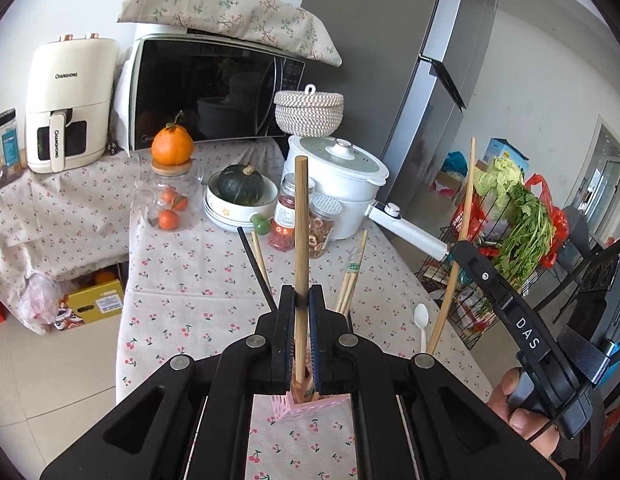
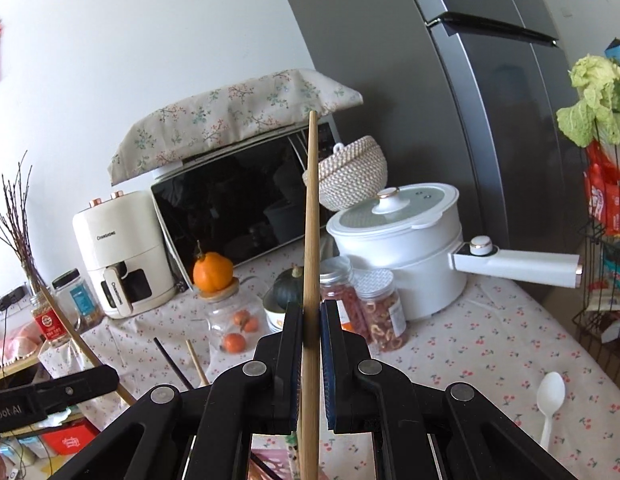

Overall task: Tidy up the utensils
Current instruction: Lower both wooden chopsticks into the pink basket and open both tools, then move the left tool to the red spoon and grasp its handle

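Left wrist view: my left tongs (image 1: 301, 294) are clenched on a wooden chopstick (image 1: 301, 240), stick upright, its long axis running straight up between the pads. Its lower end sits just over or just inside the pink holder (image 1: 305, 408) directly under the tongs; can't tell which. Other chopsticks and a black stick (image 1: 255, 268) already stand in that holder, leaning outward.

Right wrist view: my right tongs (image 2: 311, 322) are clenched on a second chopstick (image 2: 312, 220), also near vertical, leaning slightly. In the left view those tongs sit off to the right of the holder, stick raised over the surface edge. The pink holder (image 2: 269, 462) shows only at the bottom of the right view, below and slightly left of the stick's lower end.

Key relation: holder lies straight below the left stick, axis already lined up with the opening. Left hand is nearer, so I'd judge it drops first. Right stick needs to travel sideways toward the holder before it can go down.

White plastic spoon (image 2: 550, 400) lies flat on the cherry-print surface (image 1: 189, 280), to the right of the holder, not yet sorted. Risk: the two sticks or tongs clashing over the narrow opening.
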### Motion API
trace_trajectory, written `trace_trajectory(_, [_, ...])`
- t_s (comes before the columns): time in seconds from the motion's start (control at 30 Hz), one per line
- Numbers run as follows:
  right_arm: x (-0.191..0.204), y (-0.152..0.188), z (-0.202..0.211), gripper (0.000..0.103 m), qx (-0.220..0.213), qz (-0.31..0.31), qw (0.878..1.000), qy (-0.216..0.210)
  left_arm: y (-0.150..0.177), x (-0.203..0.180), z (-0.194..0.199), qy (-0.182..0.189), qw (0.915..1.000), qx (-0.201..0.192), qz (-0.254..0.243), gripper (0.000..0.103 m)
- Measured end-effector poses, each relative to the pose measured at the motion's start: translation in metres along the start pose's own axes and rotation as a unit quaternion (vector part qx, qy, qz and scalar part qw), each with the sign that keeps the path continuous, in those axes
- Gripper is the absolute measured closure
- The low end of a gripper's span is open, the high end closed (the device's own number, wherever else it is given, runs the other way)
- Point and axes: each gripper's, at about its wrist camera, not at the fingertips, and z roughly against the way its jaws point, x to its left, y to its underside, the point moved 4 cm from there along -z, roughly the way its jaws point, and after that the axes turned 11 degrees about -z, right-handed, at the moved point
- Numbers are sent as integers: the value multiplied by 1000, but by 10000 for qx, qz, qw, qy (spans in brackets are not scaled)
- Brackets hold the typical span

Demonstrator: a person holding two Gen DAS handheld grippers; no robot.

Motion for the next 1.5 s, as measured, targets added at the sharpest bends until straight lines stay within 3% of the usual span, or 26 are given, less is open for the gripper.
trace_trajectory(0.17, [12, 8, -16, 95, -165, 68, 9998, 134, 7, 3, -19, 104, 9990, 423, -58, 97])
trace_trajectory(0.33, [20, 20, -30, 95, -137, 14, 9996, 244, 11, 4, -30, 161, 9983, 544, -138, 93])
trace_trajectory(0.4, [21, 24, -34, 95, -158, 13, 9994, 304, 12, 4, -27, 174, 9981, 582, -128, 82])
trace_trajectory(0.5, [24, 28, -36, 95, -243, 36, 9988, 431, 14, 10, -14, 97, 9986, 525, -4, 46])
trace_trajectory(0.57, [24, 30, -38, 95, -336, 83, 9978, 569, 17, 18, -9, 3, 9983, 573, 130, 35])
trace_trajectory(0.87, [21, 52, -50, 95, -690, 256, 9885, 1320, 40, 49, -7, -160, 9946, 907, 487, 35])
trace_trajectory(1.1, [32, 73, -57, 94, -414, 430, 9924, 1080, 48, 57, -8, -345, 9936, 987, 438, 34])
trace_trajectory(1.2, [31, 70, -53, 81, -94, 245, 9966, 782, 56, 59, -12, -401, 9921, 1120, 401, 32])
trace_trajectory(1.27, [26, 63, -45, 63, -28, 107, 9977, 672, 61, 59, -14, -369, 9911, 1205, 431, 29])
trace_trajectory(1.5, [-9, 32, -21, 43, 368, -194, 9961, 784, 74, 46, -20, -248, 9882, 1408, 555, 24])
